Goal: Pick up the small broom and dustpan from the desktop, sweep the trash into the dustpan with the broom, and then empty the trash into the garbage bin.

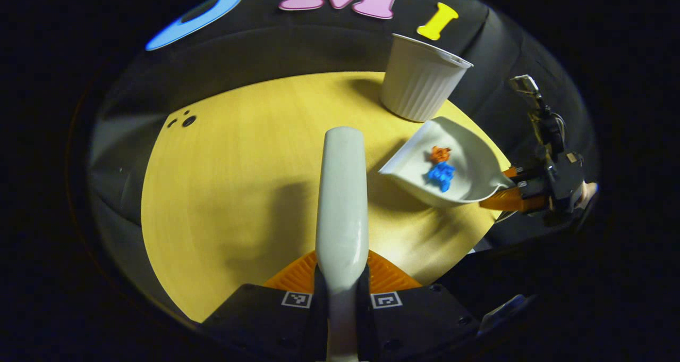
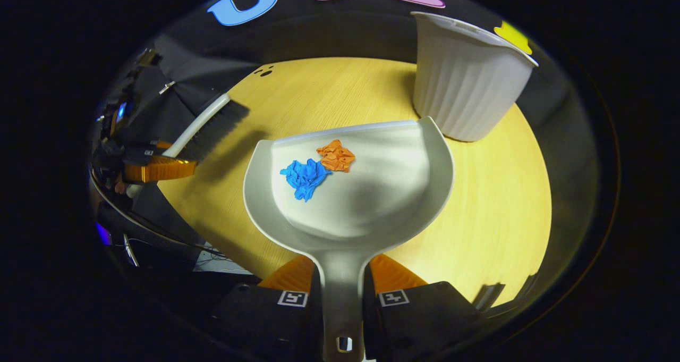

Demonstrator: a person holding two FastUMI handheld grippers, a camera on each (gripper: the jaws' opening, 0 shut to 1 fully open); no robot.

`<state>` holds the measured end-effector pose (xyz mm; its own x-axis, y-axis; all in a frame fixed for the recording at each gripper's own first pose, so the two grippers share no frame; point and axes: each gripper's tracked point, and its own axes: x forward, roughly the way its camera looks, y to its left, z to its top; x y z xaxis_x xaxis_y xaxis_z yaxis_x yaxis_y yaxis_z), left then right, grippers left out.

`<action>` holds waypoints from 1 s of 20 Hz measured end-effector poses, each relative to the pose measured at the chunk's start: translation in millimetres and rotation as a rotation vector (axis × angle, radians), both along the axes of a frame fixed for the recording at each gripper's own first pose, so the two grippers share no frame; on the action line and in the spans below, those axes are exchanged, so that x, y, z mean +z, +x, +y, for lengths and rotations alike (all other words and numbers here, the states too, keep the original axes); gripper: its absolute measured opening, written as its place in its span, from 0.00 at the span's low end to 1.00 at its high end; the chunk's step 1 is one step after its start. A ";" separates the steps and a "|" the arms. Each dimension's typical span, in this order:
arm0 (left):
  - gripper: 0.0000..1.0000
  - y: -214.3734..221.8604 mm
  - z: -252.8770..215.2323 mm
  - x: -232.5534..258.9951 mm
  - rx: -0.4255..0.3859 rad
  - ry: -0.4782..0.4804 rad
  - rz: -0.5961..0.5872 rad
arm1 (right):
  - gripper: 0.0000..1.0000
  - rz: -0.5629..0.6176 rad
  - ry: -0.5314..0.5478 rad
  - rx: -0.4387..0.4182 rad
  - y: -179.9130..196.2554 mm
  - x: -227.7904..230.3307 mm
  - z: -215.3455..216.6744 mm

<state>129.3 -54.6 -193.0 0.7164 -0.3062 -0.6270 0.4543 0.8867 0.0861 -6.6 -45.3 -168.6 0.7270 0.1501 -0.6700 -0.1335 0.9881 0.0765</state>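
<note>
My left gripper (image 1: 341,290) has both orange fingers clamped on the handle of the small white plastic broom (image 1: 341,202); from the right gripper view its black bristles hang over the round yellow wooden tabletop's (image 2: 494,202) left edge. My right gripper (image 2: 341,290) is closed tight on the handle of the white plastic dustpan (image 2: 372,202), held above the table. Inside the pan I see a crumpled blue paper scrap (image 2: 305,176) touching a crumpled orange paper scrap (image 2: 336,157). The white ribbed plastic garbage bin (image 2: 467,80) stands upright just beyond the pan's front right corner.
</note>
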 end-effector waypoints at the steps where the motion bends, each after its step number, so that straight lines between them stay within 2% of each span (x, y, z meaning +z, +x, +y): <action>1: 0.26 1.8 6.3 -9.9 0.014 -0.018 0.002 | 0.33 -0.004 -0.004 -0.009 -5.2 8.0 0.0; 3: 0.26 11.5 27.5 -31.8 0.039 -0.066 0.016 | 0.33 0.004 0.000 -0.036 -3.8 13.9 7.0; 4: 0.26 17.1 35.5 -42.6 0.045 -0.092 0.025 | 0.38 0.004 0.009 -0.054 -2.9 16.4 7.8; 5: 0.26 23.2 49.3 -53.9 0.049 -0.106 0.031 | 0.33 0.001 0.017 -0.074 -4.8 23.3 5.6; 8: 0.26 36.3 63.5 -80.9 0.047 -0.105 0.033 | 0.33 -0.010 0.050 -0.128 -20.1 46.7 -1.9; 10: 0.26 35.3 48.3 -77.3 0.054 -0.105 0.031 | 0.34 -0.024 0.076 -0.160 -31.2 69.5 -12.9; 13: 0.26 30.2 53.0 -69.4 0.070 -0.121 0.029 | 0.33 -0.053 0.088 -0.194 -34.3 99.1 -38.8; 18: 0.26 32.6 58.1 -65.2 0.120 -0.131 0.037 | 0.34 -0.139 0.121 -0.223 -17.5 165.9 -81.8; 20: 0.24 32.5 59.5 -61.5 0.142 -0.133 0.028 | 0.33 -0.161 0.092 -0.232 -1.7 183.0 -107.8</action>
